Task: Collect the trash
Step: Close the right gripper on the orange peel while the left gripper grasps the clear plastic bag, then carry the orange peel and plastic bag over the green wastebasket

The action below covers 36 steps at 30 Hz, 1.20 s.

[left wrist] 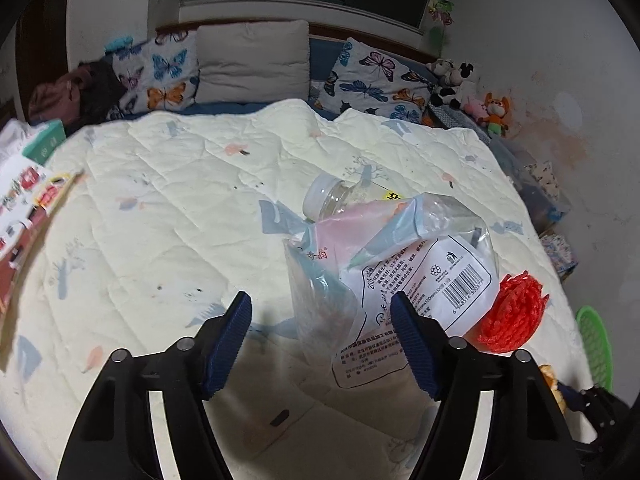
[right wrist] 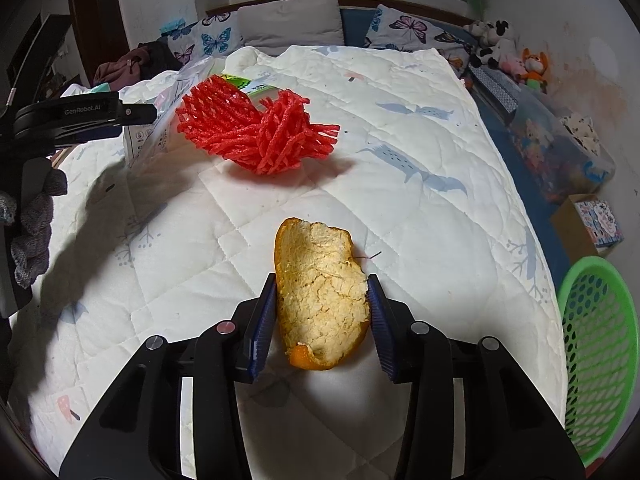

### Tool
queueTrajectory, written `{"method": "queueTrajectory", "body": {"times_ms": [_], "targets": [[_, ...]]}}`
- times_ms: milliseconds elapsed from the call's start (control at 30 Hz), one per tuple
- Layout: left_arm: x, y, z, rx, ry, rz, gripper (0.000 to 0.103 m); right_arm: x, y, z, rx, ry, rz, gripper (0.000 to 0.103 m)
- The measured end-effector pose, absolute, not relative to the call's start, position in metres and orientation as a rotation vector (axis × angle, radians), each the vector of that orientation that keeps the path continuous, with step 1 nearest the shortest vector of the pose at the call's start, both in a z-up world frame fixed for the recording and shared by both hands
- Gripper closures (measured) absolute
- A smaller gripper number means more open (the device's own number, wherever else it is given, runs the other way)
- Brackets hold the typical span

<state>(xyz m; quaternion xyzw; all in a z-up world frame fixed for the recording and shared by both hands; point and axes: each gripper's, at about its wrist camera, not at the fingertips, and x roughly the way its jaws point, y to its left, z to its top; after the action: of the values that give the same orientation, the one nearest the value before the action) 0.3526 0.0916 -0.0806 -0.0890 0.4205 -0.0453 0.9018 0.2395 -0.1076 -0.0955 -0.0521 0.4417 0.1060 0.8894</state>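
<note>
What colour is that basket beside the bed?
Green, with small holes; the basket shows best in the right wrist view.

We are seeing the green basket [right wrist: 600, 360] being cut off at the right edge, blurred printed packaging [left wrist: 24, 208] smearing across the left edge, and a plastic bag [left wrist: 384, 264] hiding most of the clear bottle [left wrist: 332, 198].

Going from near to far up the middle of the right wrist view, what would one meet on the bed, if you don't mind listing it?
Right gripper, orange peel → red foam fruit net → grey pillow.
</note>
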Motion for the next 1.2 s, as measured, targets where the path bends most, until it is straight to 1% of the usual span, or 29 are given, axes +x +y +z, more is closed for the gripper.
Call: {"method": "queueTrajectory", "body": {"times_ms": [33, 200, 300, 600, 867, 1200], "targets": [[0.354, 0.094, -0.082, -0.204, 0.878, -0.104, 0.043, 0.240, -0.107, -0.096, -0.106, 0.917, 0.220, 0.059], [0.354, 0.100, -0.085, -0.252, 0.876, -0.127, 0.062, 0.239, -0.107, -0.094, -0.100, 0.916, 0.220, 0.060], [0.349, 0.098, -0.082, -0.240, 0.867, -0.121, 0.069, 0.236, -0.108, -0.093, -0.097, 0.910, 0.220, 0.061], [0.310, 0.086, -0.056, -0.130, 0.782, -0.099, 0.075, 0.221, -0.109, -0.083, -0.082, 0.887, 0.227, 0.062], [0.267, 0.082, -0.034, -0.091, 0.721, -0.087, 0.075, 0.202, -0.109, -0.068, -0.076, 0.851, 0.235, 0.062], [0.223, 0.066, -0.022, -0.067, 0.697, -0.123, 0.076, 0.179, -0.121, -0.052, -0.064, 0.818, 0.219, 0.062]]}}
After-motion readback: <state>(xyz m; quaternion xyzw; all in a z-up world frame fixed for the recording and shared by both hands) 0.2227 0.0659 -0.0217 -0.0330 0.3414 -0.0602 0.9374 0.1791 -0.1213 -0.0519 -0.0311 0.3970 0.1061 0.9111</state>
